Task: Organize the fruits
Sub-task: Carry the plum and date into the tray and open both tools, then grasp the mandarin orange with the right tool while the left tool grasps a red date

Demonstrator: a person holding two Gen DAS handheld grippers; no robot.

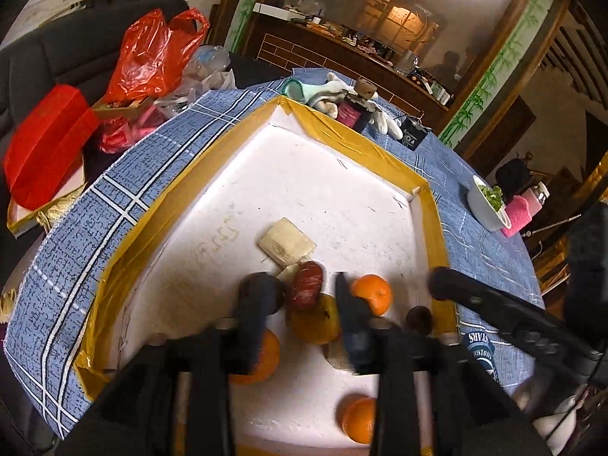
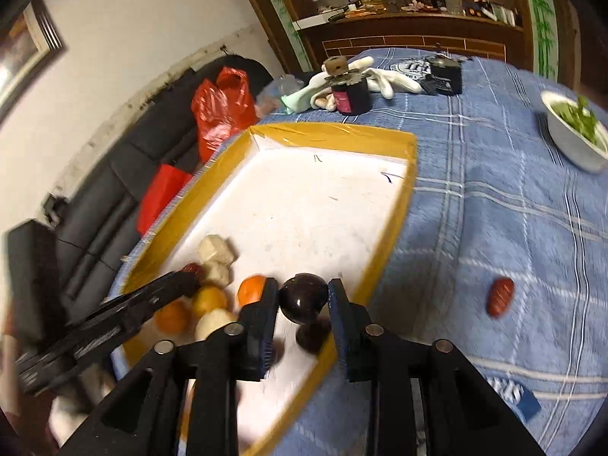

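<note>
We're holding a dark plum (image 2: 304,300) between the right gripper (image 2: 302,319) pads over the tray (image 2: 334,133) edge w/ left gripper (image 1: 304,304) spread open around a red fruit (image 1: 306,285), and a loose grip could be dropping it onto the cloth (image 2: 494,228) by the stray red fruit (image 2: 501,296).

dark plum (image 2: 303,301) | round, glossy | over tray corner; oranges (image 2: 251,288), pear (image 2: 209,300) | clustered in tray (image 2: 330,133)

fingers (image 2: 266,323) — blue-padded | frames — black plastic | silver round screws
</note>
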